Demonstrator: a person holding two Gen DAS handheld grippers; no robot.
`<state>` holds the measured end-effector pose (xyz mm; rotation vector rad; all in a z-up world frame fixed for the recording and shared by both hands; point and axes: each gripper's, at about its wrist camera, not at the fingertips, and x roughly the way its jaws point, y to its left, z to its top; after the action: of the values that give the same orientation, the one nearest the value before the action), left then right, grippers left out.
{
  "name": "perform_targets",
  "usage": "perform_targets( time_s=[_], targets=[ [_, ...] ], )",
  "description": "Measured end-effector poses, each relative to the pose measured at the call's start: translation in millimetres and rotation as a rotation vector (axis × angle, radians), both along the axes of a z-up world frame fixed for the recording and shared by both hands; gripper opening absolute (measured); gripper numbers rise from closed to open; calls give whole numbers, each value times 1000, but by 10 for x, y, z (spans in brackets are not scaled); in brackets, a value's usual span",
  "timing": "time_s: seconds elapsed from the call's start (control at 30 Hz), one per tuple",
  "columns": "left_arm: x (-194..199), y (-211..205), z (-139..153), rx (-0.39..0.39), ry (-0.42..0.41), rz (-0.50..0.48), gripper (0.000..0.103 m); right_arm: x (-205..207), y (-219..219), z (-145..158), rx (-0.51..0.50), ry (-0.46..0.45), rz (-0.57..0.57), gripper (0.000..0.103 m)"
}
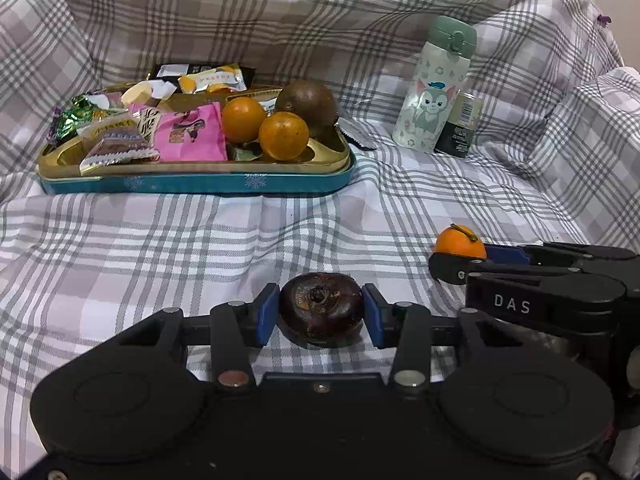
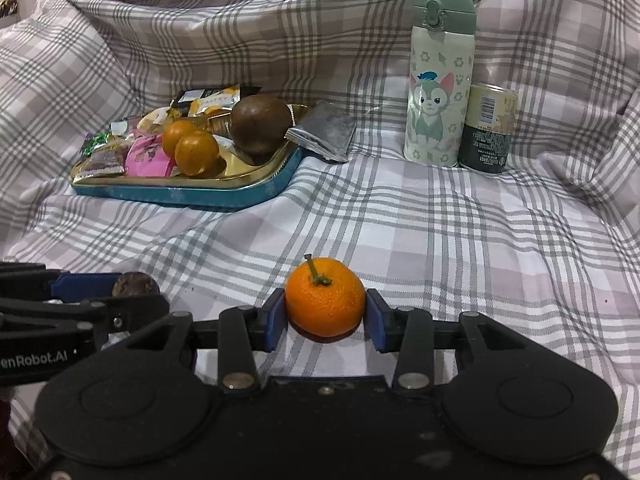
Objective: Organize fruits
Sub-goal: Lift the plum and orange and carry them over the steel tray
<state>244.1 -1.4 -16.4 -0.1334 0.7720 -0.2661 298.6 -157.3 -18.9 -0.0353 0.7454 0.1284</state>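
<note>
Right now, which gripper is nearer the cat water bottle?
Right. The right gripper, shut on the orange, sits nearly in line with the water bottle. The left gripper, holding the dark fruit, is farther to the left, more toward the tray.

Plaid cloth (image 2: 420, 240) everywhere, soft, matt, rumpled. The tin tray (image 1: 192, 184) gleams, gold metal inside, glossy teal wall. Snack wrappers (image 1: 188, 132) shine like foil and plastic. The mandarin (image 2: 325, 302) shows pebbled, waxy peel; the dark fruit (image 1: 322, 308) looks leathery, slightly glossy. Black matt plastic on the right gripper (image 2: 326, 320), blue pads (image 2: 274, 320).
</note>
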Motion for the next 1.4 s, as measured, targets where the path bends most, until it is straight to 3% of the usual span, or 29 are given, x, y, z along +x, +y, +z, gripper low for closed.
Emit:
perform_targets(
  time_s=[0.3,0.6,0.73,0.97,1.2,1.4],
  targets=[
    [-100,-8,70,54,25,22,52,-98,-5,-14,6,-1,-30,43],
    [-350,61,358,80,54,105,52,-354,-32,118,30,20,-76,43],
    [-534,67,555,83,56,117,52,-607,-5,310,14,1,-71,43],
    [-932,-30,784,160,71,109,52,-1143,23,670,27,-33,-55,43],
    [-1370,-113,799,150,95,80,52,-1736,-16,840,83,-18,-91,43],
    [-1660,-283,696,185,118,49,52,-2143,-73,801,89,13,-130,43]
  ],
)
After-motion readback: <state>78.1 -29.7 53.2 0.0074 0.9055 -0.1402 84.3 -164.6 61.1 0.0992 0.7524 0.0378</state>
